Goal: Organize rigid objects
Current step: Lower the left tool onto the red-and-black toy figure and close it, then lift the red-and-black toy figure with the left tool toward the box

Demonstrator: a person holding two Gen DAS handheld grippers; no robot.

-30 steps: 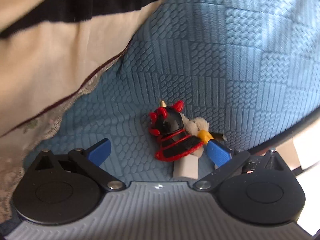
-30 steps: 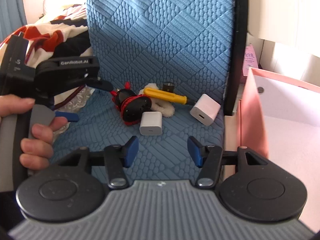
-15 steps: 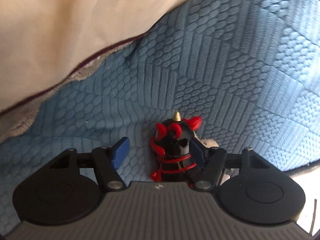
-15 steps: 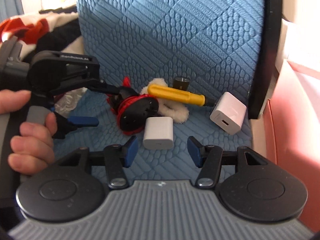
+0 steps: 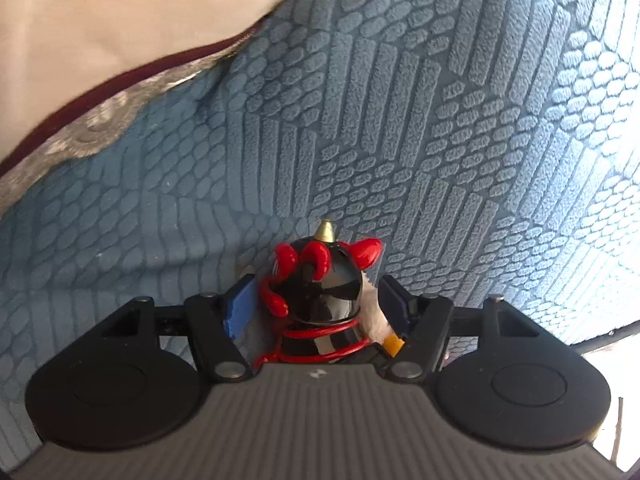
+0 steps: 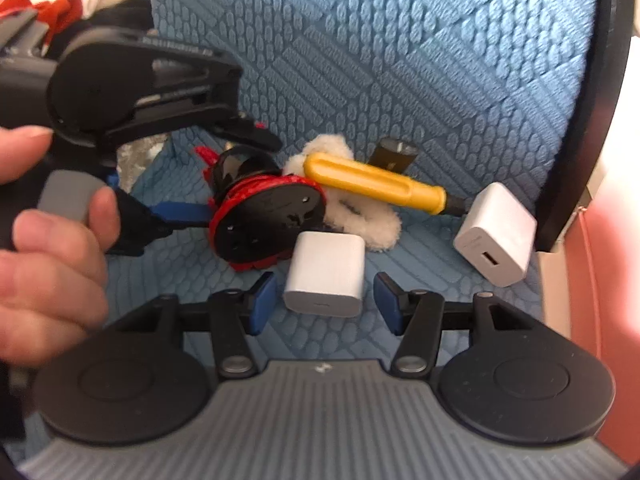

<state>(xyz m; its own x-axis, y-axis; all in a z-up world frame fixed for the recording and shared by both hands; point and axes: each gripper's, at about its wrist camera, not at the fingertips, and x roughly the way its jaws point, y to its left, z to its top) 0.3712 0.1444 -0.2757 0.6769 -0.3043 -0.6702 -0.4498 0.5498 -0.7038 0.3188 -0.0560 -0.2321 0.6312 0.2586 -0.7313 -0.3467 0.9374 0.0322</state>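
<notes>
A black and red horned figurine [image 5: 320, 280] lies on its side on the blue quilted seat [image 5: 400, 120]. My left gripper [image 5: 316, 306] straddles its head, with the blue pads close on either side and no clear press. The right wrist view shows the left gripper [image 6: 240, 178], held by a person's hand [image 6: 52, 260], around the figurine [image 6: 264, 216]. A white charger cube [image 6: 324, 280] sits between the tips of my right gripper [image 6: 325, 304], which is open with a gap on each side.
Behind the figurine lie a yellow-handled screwdriver [image 6: 372, 182], a white fluffy piece [image 6: 360, 216] and a small dark cylinder [image 6: 394, 154]. A second white charger [image 6: 496, 234] rests by the seat's black rim [image 6: 580, 120]. A pink box [image 6: 600, 260] stands right. Cream cloth [image 5: 120, 20] covers the left.
Both grippers came forward and down. The left jaws narrowed from wide, and the figurine now sits between them. The white cube went from ahead of the right fingers to between their tips.
</notes>
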